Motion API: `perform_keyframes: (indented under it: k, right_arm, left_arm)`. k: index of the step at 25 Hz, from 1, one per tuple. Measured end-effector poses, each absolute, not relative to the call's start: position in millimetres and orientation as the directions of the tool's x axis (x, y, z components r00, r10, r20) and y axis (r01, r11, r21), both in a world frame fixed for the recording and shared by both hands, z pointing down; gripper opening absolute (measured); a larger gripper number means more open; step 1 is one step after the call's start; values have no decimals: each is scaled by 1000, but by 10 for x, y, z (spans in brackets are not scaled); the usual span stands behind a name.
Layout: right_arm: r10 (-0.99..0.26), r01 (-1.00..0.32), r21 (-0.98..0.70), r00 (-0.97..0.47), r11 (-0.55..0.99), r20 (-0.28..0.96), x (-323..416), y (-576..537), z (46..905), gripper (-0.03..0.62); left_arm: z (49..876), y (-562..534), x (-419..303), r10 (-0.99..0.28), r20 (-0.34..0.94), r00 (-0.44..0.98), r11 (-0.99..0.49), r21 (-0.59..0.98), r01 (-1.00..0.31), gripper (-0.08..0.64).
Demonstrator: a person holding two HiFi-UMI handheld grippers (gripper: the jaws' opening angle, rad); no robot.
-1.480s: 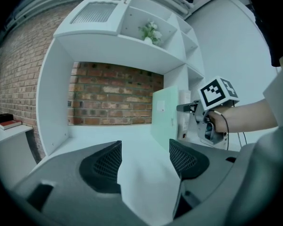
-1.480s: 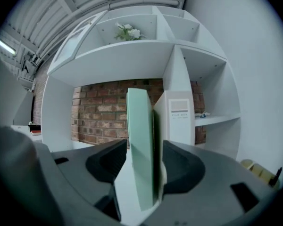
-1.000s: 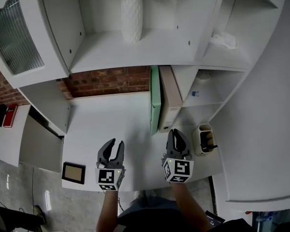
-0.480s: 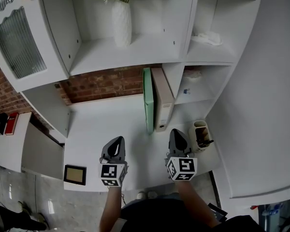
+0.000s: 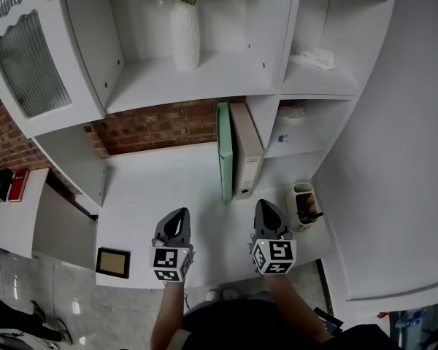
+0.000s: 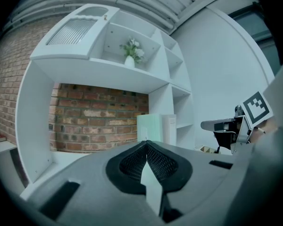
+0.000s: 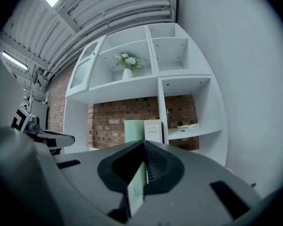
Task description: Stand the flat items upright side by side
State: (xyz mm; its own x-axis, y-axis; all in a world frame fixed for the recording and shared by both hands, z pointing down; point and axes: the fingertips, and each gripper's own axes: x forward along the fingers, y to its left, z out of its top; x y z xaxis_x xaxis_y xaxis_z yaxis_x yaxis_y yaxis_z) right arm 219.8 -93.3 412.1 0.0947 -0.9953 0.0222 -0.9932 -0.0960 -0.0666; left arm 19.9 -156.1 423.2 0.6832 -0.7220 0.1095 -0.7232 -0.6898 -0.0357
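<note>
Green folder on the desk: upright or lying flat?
Upright: the green folder stands on edge on the desk, beside the equally upright beige binder.

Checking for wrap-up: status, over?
Left hand-held gripper and right hand-held gripper shut, empty. Green folder, beige folder upright, side by side. Picture frame flat, front left.

Brick wall [image 5: 160, 126] showing rough, desk [image 5: 160, 188] looking smooth matt, cabinet door [image 5: 29, 64] showing ribbed glass, green folder [image 5: 223, 152] appearing smooth.

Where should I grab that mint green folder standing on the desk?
Probably its near top corner, coming from the front of the desk: the green folder stands on edge, thin, its right face beside the beige binder, left face free.
</note>
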Motion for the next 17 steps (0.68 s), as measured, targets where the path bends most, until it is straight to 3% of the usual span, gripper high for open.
perform_keyframes:
  k: [17]
  right_arm:
    - [-996,-995,-63,74,-77,44,2157,-998,4183,-3]
  left_arm:
    - [4325,-1586,206,-716,135,685,-693,-12,-721,9]
